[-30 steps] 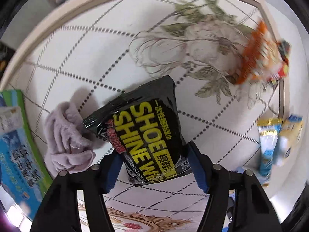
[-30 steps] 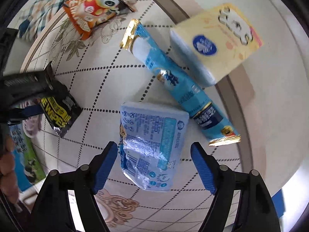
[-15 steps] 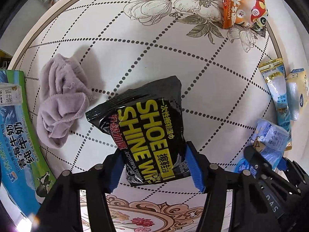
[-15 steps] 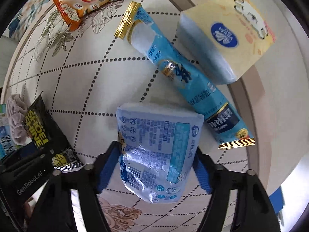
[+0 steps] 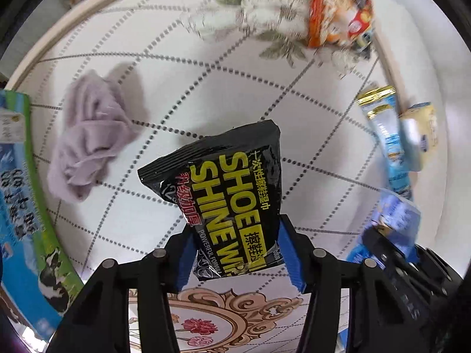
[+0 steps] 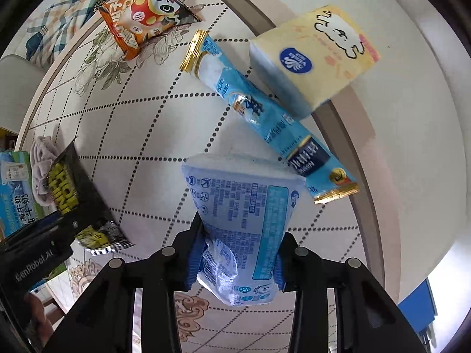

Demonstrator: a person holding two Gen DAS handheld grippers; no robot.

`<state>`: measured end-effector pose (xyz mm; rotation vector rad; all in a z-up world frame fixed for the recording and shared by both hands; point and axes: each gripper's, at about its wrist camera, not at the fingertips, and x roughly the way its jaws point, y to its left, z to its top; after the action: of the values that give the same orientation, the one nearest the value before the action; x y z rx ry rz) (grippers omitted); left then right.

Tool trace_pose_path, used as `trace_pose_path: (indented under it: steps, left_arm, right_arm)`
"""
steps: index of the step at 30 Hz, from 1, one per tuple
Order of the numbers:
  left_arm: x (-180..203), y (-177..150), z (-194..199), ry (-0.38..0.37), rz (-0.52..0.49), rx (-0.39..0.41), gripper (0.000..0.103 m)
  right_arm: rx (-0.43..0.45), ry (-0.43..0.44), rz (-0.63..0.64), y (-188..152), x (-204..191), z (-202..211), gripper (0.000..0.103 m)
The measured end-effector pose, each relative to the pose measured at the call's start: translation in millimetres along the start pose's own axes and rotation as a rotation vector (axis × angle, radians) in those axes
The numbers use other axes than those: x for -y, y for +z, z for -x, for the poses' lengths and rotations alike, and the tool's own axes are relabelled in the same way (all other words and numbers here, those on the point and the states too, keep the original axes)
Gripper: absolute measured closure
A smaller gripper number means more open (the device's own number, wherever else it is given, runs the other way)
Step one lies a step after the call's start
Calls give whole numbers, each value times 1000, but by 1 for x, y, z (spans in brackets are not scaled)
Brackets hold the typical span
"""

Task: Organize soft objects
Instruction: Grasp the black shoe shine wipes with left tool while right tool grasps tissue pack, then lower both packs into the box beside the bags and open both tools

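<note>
left claw pinching black wipes pack (lifted) | right claw pinching blue pouch

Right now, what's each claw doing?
Left gripper shut on shoe shine wipes pack. Right gripper shut on blue tissue pack. Both lifted, nothing blocking.
</note>
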<state>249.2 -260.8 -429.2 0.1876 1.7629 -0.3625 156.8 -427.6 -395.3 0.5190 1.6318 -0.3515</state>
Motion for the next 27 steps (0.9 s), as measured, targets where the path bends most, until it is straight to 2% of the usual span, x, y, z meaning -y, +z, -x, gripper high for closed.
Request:
trace_pose_path:
  steps: [2, 5, 6, 8, 10, 11, 12, 15, 17, 23, 27]
  left_arm:
    - [0, 5, -12, -16, 23, -37, 51]
    - [2, 13, -12, -33, 64, -28, 45]
    - [4, 15, -14, -21, 70, -31, 37]
    - [10, 18, -19, -8, 86, -32, 33]
    - [20, 15, -22, 47, 83, -18, 34]
    - [32, 19, -22, 78, 77, -9, 46]
    - [49, 19, -20, 118, 51, 13, 52]
    - [64, 6, -21, 105, 21, 12, 55]
    - [65, -8, -17, 101, 5, 37, 56]
    - [67, -54, 34, 54, -20, 142, 56]
    - [41, -96, 100, 6, -20, 270, 56]
  right_arm:
    - [-5, -9, 0, -3, 4, -1, 62]
    - [-9, -11, 0, 4, 1, -7, 62]
    - [-8, -12, -2, 3, 0, -7, 62]
    - [-6, -9, -9, 8, -3, -12, 62]
    - [-10, -9, -10, 12, -6, -17, 62]
    - [-10, -12, -10, 12, -7, -23, 62]
    - [-9, -14, -11, 13, -5, -24, 62]
    - [-6, -10, -8, 13, -7, -43, 62]
    - [1, -10, -2, 11, -4, -40, 62]
    - [36, 40, 42, -5, -17, -9, 62]
    - [71, 97, 123, -24, -44, 23, 62]
